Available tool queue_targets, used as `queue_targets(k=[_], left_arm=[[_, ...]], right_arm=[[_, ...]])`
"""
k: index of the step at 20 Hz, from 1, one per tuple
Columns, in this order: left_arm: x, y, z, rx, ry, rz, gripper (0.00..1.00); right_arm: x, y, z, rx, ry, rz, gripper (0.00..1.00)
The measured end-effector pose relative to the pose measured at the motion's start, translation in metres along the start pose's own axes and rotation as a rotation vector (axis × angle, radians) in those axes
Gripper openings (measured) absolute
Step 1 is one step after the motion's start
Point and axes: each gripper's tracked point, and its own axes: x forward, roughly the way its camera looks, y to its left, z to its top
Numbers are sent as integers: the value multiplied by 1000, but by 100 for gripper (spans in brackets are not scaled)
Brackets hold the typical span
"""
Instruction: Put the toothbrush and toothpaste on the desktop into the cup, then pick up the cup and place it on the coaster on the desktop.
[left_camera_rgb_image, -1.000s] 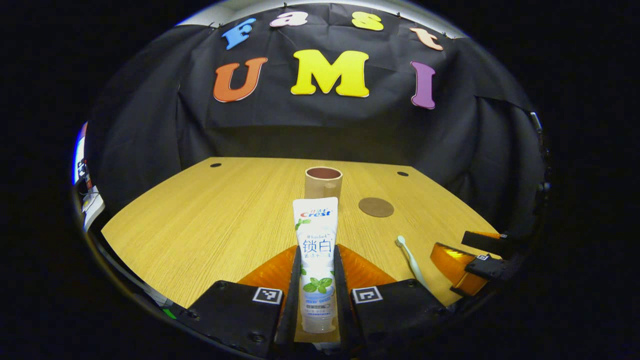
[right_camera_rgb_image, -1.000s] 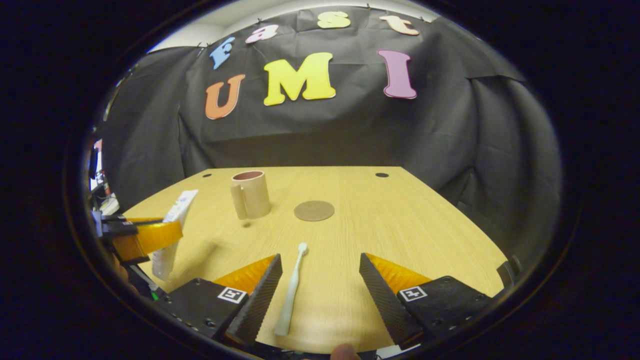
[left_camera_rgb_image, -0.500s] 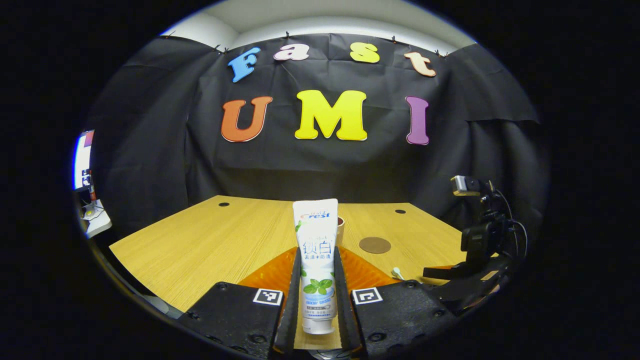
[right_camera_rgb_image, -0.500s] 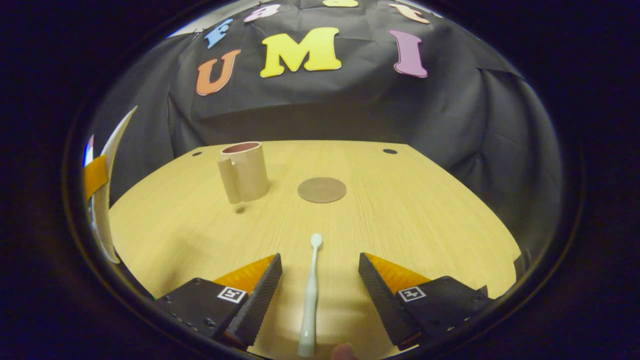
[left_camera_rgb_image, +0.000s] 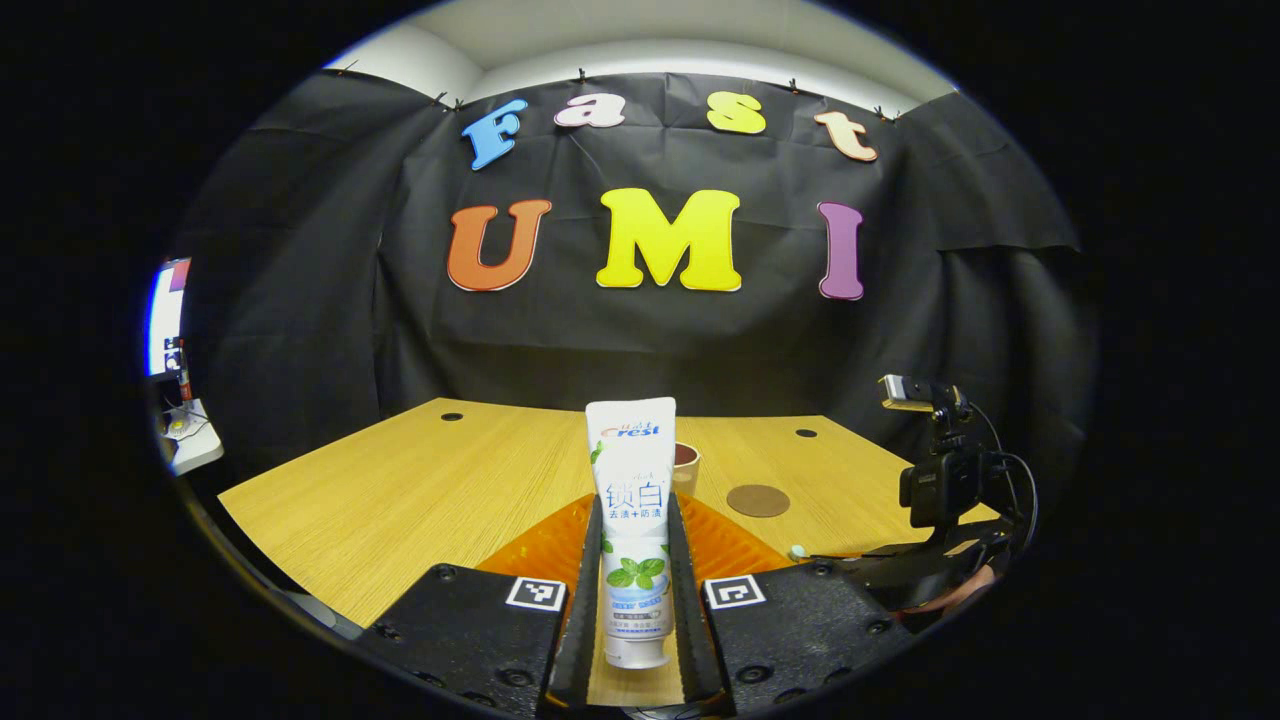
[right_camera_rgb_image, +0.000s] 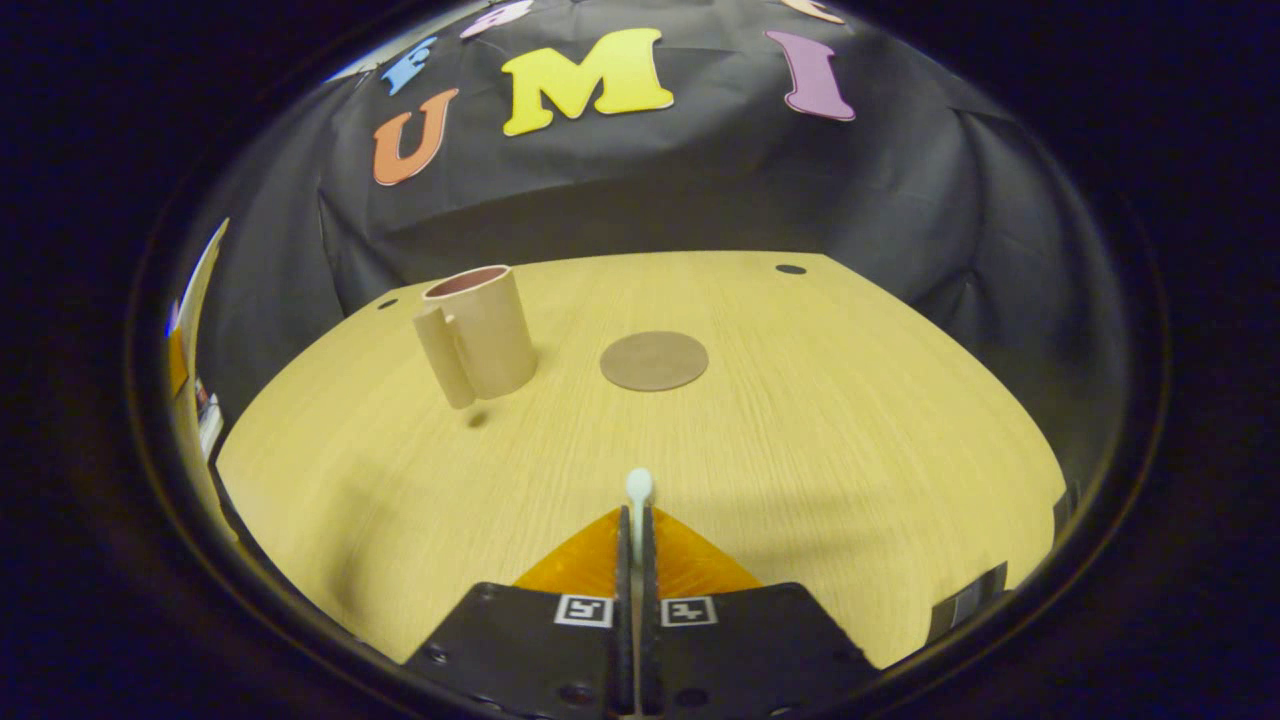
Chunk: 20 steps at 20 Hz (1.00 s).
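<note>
In the left gripper view, the left claw (left_camera_rgb_image: 636, 560) is clamped on the toothpaste (left_camera_rgb_image: 632, 500), both fingers pressing its sides. The tube stands upright between them, cap end down near the camera, flat crimped end up, raised above the tabletop (left_camera_rgb_image: 400, 490). Behind the tube, the rim of the cup (left_camera_rgb_image: 686, 456) peeks out at its right edge, standing on the wood. Just right of that lies the round brown coaster (left_camera_rgb_image: 757, 500), flat and apart from the cup. Further right, low at the edge, the right claw's body with its mounted camera (left_camera_rgb_image: 940, 485) sits close to the tabletop; the pale head of the toothbrush (left_camera_rgb_image: 797, 551) shows beside it.

In the right gripper view, the toothpaste appears as a pale sliver at the far left edge (right_camera_rgb_image: 200, 300). The cup (right_camera_rgb_image: 480, 330) stands upright on the tabletop (right_camera_rgb_image: 850, 420), its handle turned toward the camera and to the left. To its right the coaster (right_camera_rgb_image: 654, 360) lies bare, near the cup but not touching. At bottom centre, the right claw (right_camera_rgb_image: 636, 525) is closed on the toothbrush (right_camera_rgb_image: 638, 488), fingers nearly together, with the brush head poking out past their tips, low over the wood.
</note>
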Motion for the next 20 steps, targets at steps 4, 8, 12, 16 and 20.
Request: queue_targets(k=[4, 8, 12, 16, 20], left_arm=[[9, -2, 6, -16, -20, -1, 36], [28, -7, 21, -4, -50, -15, 36], [58, -19, 41, -14, -93, -48, 33], [99, -27, 74, -10, -183, -67, 36], [147, -32, 89, -57, -236, -104, 36]], right_arm=[[-3, 0, 3, 7, -9, 31, 0], [-18, -3, 23, 0, -74, 69, 0], [-39, -11, 37, 15, -116, 107, 0], [-60, -32, 51, 20, -163, 99, 0], [-77, -64, 63, 51, -205, 66, 0]])
